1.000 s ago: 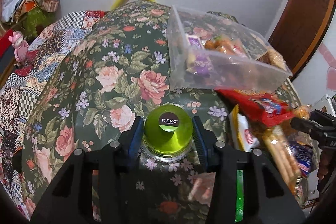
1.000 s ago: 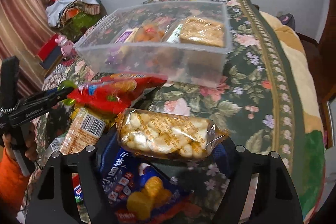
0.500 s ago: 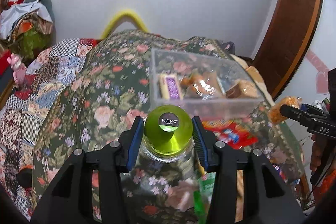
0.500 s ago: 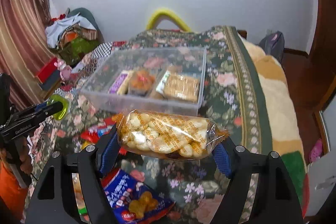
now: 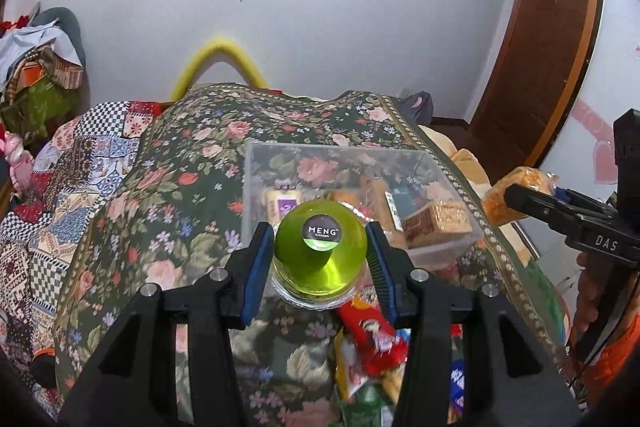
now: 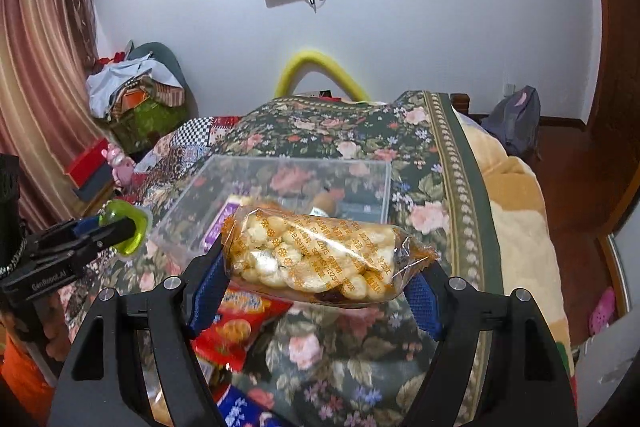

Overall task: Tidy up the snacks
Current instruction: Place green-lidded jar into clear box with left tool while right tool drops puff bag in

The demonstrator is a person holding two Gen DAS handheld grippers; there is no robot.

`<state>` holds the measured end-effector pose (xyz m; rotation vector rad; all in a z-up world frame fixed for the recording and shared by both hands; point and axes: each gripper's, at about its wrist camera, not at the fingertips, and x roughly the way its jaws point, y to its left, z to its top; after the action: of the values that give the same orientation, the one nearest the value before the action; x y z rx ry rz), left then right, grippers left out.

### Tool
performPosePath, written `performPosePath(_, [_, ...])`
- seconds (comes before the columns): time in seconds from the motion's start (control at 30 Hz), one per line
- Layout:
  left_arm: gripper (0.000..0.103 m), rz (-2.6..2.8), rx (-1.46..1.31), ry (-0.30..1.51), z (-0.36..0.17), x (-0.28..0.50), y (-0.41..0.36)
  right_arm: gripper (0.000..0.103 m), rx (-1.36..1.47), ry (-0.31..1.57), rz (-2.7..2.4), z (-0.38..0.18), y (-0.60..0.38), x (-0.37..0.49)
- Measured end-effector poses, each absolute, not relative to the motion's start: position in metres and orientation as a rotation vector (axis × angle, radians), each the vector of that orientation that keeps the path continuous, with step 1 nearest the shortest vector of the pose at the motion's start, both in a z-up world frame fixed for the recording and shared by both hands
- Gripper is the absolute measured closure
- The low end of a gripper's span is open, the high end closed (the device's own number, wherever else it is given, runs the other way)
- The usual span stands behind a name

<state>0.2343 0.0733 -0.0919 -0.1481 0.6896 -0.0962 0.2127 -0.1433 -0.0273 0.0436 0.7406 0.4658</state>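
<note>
Over on the left, the left gripper (image 5: 320,259) is clamped on a green jelly cup (image 5: 320,253), blue pads pressed to both its sides, the cup lifted above the floral bedspread (image 5: 168,227); just beyond it sits the clear plastic box (image 5: 256,195) on the bed, with biscuit packets (image 5: 436,221) lying inside; below the cup, a red snack packet (image 5: 372,335) lies loose on the bedspread among other wrappers; moving right, the right gripper (image 6: 316,279) has its fingers closed on a clear bag of puffed snacks (image 6: 316,259), held crosswise in the air, in front of the box's near wall and above a red snack bag (image 6: 236,327).
</note>
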Motion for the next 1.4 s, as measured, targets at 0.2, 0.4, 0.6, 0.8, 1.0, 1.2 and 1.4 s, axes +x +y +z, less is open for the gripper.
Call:
performPosePath(0.2, [0.057,-0.100,-0.160,0.720,-0.103,0.260,0.069,0.029,0.042,0.736,0.460,-0.029,-0.135,0.233])
performPosePath(0.4, [0.057,-0.107,-0.153,0.752,-0.116,0.284,0.062,0.029,0.046,0.755,0.448,-0.038,-0.128,0.255])
performPosePath(0.6, [0.057,-0.113,-0.147,0.785,-0.131,0.302,0.056,0.029,0.031,0.787,0.427,-0.052,-0.122,0.276])
performPosePath(0.8, [0.057,-0.120,-0.135,0.814,-0.145,0.312,0.051,0.029,-0.002,0.820,0.412,-0.066,-0.116,0.289])
performPosePath(1.0, [0.056,-0.105,-0.142,0.854,-0.158,0.319,0.052,0.029,-0.019,0.860,0.415,-0.081,-0.111,0.298])
performPosePath(1.2, [0.056,-0.111,-0.111,0.865,-0.158,0.316,0.048,0.028,-0.041,0.900,0.428,-0.087,-0.106,0.295])
performPosePath(1.4, [0.052,-0.113,-0.126,0.834,-0.141,0.305,0.050,0.023,-0.062,0.885,0.423,-0.077,-0.108,0.283])
